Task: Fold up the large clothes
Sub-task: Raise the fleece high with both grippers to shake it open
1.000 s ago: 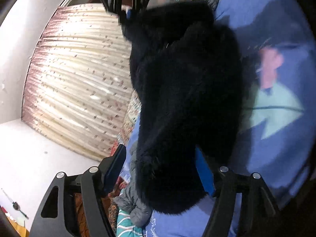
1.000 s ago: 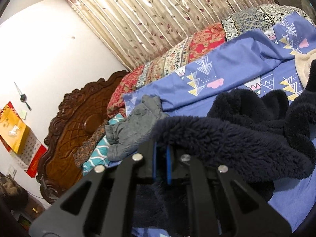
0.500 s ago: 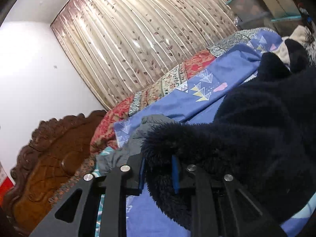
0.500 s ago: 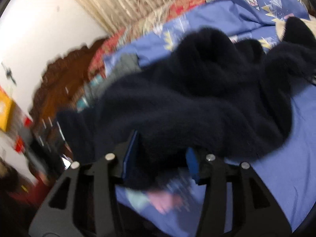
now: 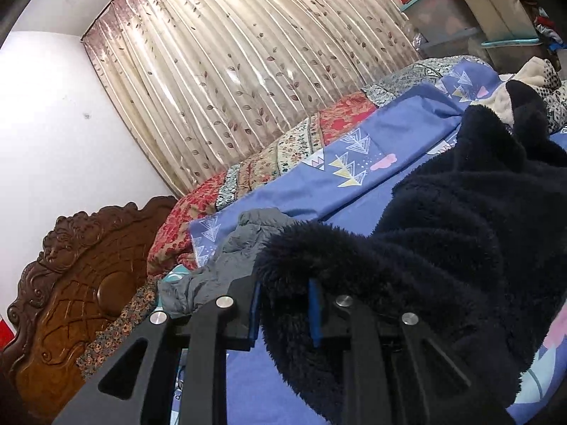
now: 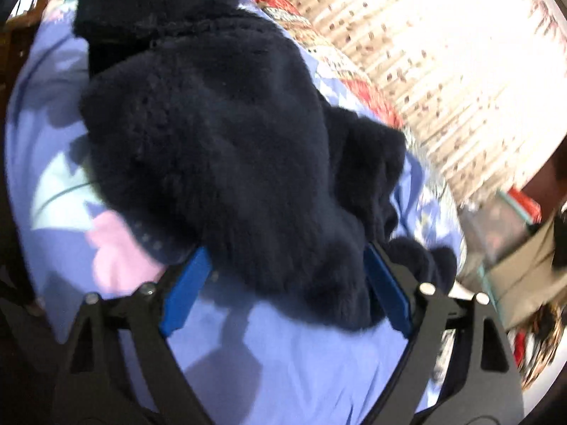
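The navy fleece (image 5: 460, 233) lies bunched on the bed's blue sheet (image 5: 389, 134), just beside a grey garment (image 5: 226, 258) near the carved headboard (image 5: 71, 283). The left tongs (image 5: 283, 311) pinch a fold of the fleece's edge between their blue pads. The right tongs (image 6: 283, 290) are spreading, fleece (image 6: 230, 141) between their pads (image 6: 184, 294) but no longer pressed.

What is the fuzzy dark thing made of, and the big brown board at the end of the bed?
The dark navy garment looks like thick fleece or plush: its surface is deep, shaggy pile with a matte look. The headboard looks like carved wood with a glossy varnish: reddish-brown, with raised scrollwork that catches the light.
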Tool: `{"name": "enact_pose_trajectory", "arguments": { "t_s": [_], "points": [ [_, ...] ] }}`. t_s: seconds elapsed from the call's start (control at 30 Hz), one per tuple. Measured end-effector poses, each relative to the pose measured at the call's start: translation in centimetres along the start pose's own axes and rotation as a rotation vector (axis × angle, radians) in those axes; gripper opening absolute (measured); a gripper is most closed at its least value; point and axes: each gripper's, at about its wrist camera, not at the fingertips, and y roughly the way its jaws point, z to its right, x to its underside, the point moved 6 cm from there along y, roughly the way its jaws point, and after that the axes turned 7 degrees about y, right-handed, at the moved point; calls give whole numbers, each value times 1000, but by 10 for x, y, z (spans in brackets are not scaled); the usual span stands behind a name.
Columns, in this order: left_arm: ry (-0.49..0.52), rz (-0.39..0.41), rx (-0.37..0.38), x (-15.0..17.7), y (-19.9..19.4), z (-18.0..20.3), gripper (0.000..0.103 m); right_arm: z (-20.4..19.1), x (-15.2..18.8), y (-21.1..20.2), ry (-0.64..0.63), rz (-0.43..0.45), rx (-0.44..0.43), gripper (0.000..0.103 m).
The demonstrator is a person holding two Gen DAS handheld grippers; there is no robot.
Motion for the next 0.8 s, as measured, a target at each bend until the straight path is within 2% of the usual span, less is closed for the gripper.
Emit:
{"name": "enact_pose_trajectory", "arguments": {
  "t_s": [0.03, 0.07, 0.1, 0.13, 0.17, 0.23, 0.33, 0.4, 0.5, 0.57, 0.7, 0.8],
  "points": [
    [0, 1, 3, -2, 0, -1, 44, 0, -4, 6, -7, 7, 11, 84],
    [-1, 2, 1, -4, -1, -2, 44, 1, -8, 15, -15, 10, 16, 76],
    [-6, 6, -5, -6, -2, -4, 44, 5, -12, 22, -17, 5, 6, 35],
    [-15, 10, -5, -7, -4, -7, 44, 9, -16, 26, -10, -10, -14, 14],
    [-37, 19, -2, -10, -8, -12, 43, 17, -22, 29, 22, -30, -44, 12],
    [-83, 59, -11, -18, -21, -26, 37, 45, -46, 7, 140, 27, -64, 11],
    [-149, 114, -31, -33, -40, -50, 35, 102, -87, -38, 279, 156, -14, 10],
    [-213, 160, -21, -47, -56, -68, 35, 145, -121, -79, 358, 276, 12, 9],
    [-284, 223, -23, -67, -80, -94, 34, 188, -165, -138, 371, 424, 65, 9],
    [-343, 284, -19, -84, -101, -116, 33, 207, -189, -171, 380, 493, 73, 9],
    [-460, 472, -96, -122, -165, -185, 33, 257, -240, -252, 404, 661, 106, 9],
    [-547, 578, -115, -148, -209, -238, 33, 291, -267, -310, 432, 751, 146, 9]
  ]
}}
